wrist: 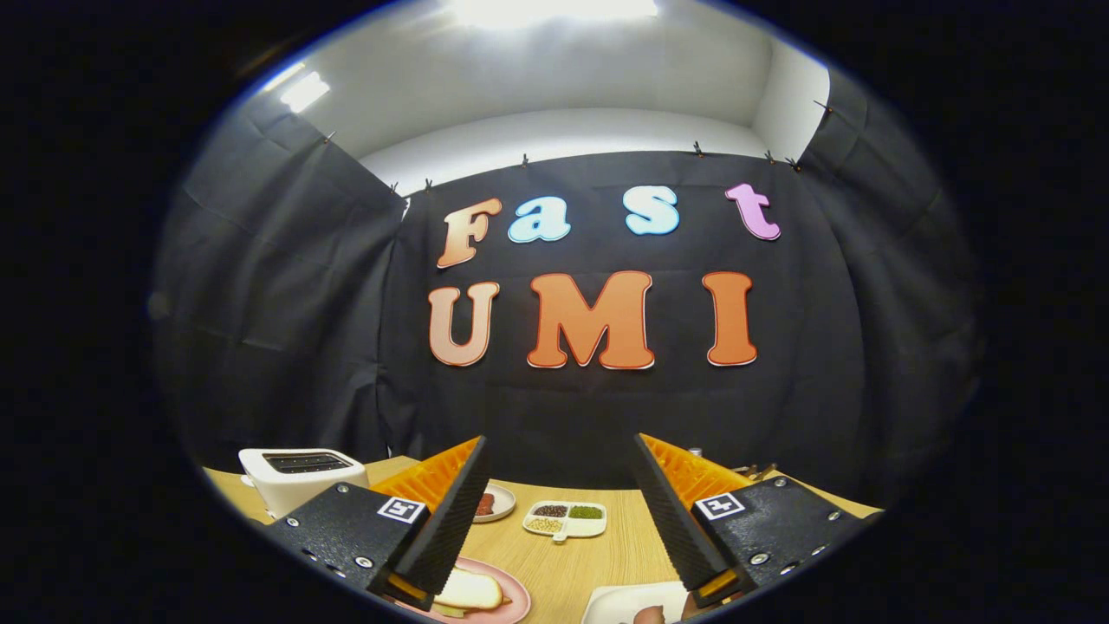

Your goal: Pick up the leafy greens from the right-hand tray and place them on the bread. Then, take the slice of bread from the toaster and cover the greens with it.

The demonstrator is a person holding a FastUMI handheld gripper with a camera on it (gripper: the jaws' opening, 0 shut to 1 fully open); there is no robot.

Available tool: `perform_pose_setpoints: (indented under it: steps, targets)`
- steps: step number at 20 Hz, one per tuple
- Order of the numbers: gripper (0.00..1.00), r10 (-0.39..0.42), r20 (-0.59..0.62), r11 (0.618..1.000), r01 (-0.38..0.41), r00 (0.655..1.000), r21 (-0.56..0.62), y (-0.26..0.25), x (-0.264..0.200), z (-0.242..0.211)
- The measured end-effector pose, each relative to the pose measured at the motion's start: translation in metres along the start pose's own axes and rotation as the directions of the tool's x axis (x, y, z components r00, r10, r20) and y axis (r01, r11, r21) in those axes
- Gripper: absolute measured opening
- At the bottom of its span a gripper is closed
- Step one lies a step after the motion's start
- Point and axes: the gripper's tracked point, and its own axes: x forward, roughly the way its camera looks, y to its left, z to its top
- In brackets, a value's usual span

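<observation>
Fingers (pixel 468 485) of the gripper (pixel 559 451) stand wide apart and I see nothing between them; they are raised above the wooden table (pixel 572 563) and touch no object. I note each finger is black with an orange ribbed backing, and each carries a square black-and-white marker on its mount.

Beyond the left finger I see a white toaster (pixel 299 477) on the table, its top slots dark; I cannot tell whether a slice sits inside. Below the left finger's tip lies a pink plate (pixel 511 598) with a slice of bread (pixel 472 591) on it, part of the slice hidden behind the finger. I cannot make out any greens on that bread.

Near the right finger's base I observe a white tray (pixel 619 602), only partly in sight; a brownish item (pixel 650 615) rests at its near side, and I cannot identify it. The leafy greens I cannot pick out with confidence on that tray.

Ahead, between the two fingers and well beyond them, I record a white divided dish (pixel 567 520) holding dark, green and pale contents in separate compartments. Just beside the left finger, farther back, sits a small round plate (pixel 501 503) with a reddish item on it. Black cloth walls the booth behind the table.
</observation>
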Motion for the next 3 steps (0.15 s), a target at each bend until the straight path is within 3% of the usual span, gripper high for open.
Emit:
perform_pose_setpoints:
  steps: [3]
  targets:
    - [0.97,-0.021,0.009,0.999,0.022,1.0,-0.029,-0.0024,0.001,0.001]
